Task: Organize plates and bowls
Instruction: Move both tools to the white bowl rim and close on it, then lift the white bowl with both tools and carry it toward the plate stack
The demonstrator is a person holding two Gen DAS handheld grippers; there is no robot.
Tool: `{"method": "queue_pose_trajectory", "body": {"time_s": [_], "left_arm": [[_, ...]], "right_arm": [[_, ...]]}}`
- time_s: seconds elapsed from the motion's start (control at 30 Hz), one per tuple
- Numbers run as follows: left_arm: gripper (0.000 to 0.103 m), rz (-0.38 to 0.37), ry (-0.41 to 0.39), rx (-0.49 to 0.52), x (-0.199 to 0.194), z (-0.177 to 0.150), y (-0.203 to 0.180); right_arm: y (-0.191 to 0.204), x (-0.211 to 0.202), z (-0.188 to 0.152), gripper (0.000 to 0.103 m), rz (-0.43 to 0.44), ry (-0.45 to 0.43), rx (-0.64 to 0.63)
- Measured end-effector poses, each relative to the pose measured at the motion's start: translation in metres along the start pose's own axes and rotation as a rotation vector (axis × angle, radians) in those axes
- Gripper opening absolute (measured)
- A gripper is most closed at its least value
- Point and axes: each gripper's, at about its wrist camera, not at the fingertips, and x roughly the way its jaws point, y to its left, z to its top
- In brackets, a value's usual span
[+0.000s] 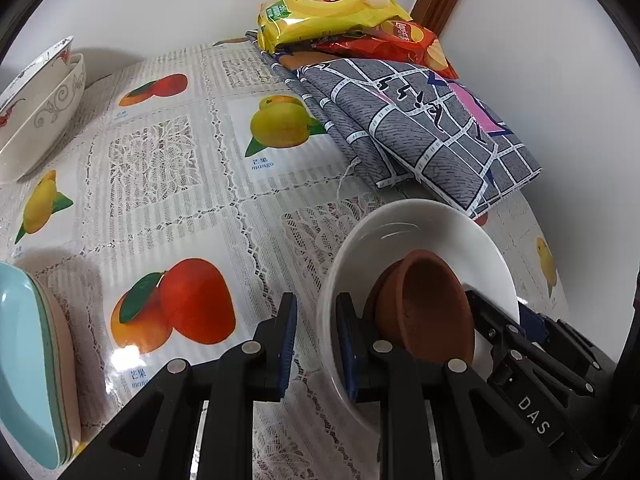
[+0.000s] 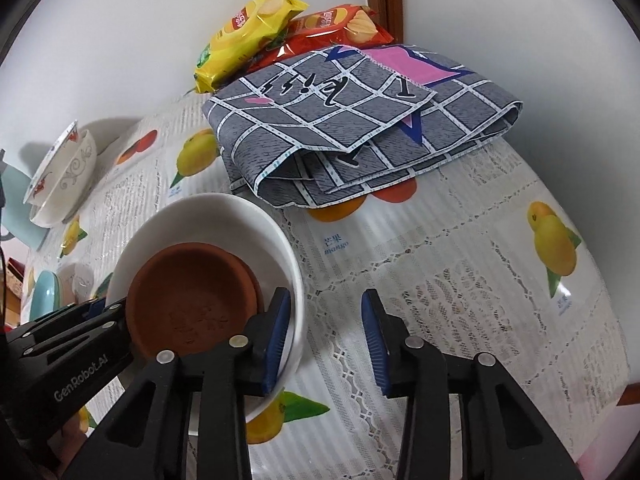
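White glazed ceramic bowl (image 1: pixel 420 224) sat on the fruit-print plastic tablecloth (image 1: pixel 180 160), near the front edge, just in front of the folded grey checked cloth (image 1: pixel 420 128). Round brown terracotta dish (image 1: pixel 424 304) lay tilted inside it, with what looked like a second dish nested under it. Left gripper (image 1: pixel 317 300) straddled the bowl's left rim: one pad inside the wall, the outer pad just short of it with a sliver of tablecloth showing, so jaws were narrow but not pinching. Right gripper (image 2: pixel 326 294) straddled the opposite rim, inner pad against the wall, outer pad well apart, jaws spread. Judged: bowl was stiff, fairly heavy with the load, slick glaze, chips if knocked; the loose terracotta would slide or clatter if tipped. Best hold was the rim wall on two opposite sides, lifted level. Left wrist view alone showed the left pad gap and the stacked teal plates (image 1: pixel 24 352) close up. Right wrist view alone showed the dish's embossed floor and the right jaws' wide gap. Stacked patterned bowls (image 2: pixel 64 172) stood well apart, at the far left in both.
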Motion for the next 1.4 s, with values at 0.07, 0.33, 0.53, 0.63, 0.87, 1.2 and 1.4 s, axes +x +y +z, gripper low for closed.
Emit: {"method": "queue_pose_trajectory", "body": {"time_s": [0.07,0.33,0.53,0.63,0.87,1.2,1.4], "left_arm": [[0.019,0.003,-0.002,0.008,0.001,0.001,-0.001],[0.009,-0.001,-0.039,0.008,0.001,0.000,-0.005],[0.009,0.014,-0.046,0.010,0.000,-0.002,-0.004],[0.009,0.015,-0.050,0.030,-0.001,-0.004,-0.006],[0.010,0.002,-0.034,0.036,-0.003,-0.007,-0.006],[0.009,-0.006,-0.032,0.026,-0.002,-0.006,-0.005],[0.009,-0.031,-0.048,0.005,-0.007,-0.011,0.000]], "right_arm": [[-0.001,0.000,0.000,0.031,0.016,-0.006,0.009],[0.003,0.002,0.001,0.011,0.071,-0.032,0.017],[0.003,0.001,-0.002,0.009,0.068,-0.066,0.043],[0.002,0.001,-0.003,0.009,0.072,-0.065,0.049],[0.002,0.001,-0.005,0.011,0.074,-0.045,0.023],[0.007,0.003,-0.001,0.009,0.036,-0.042,-0.007],[-0.001,0.002,-0.006,0.009,0.086,-0.043,0.044]]}}
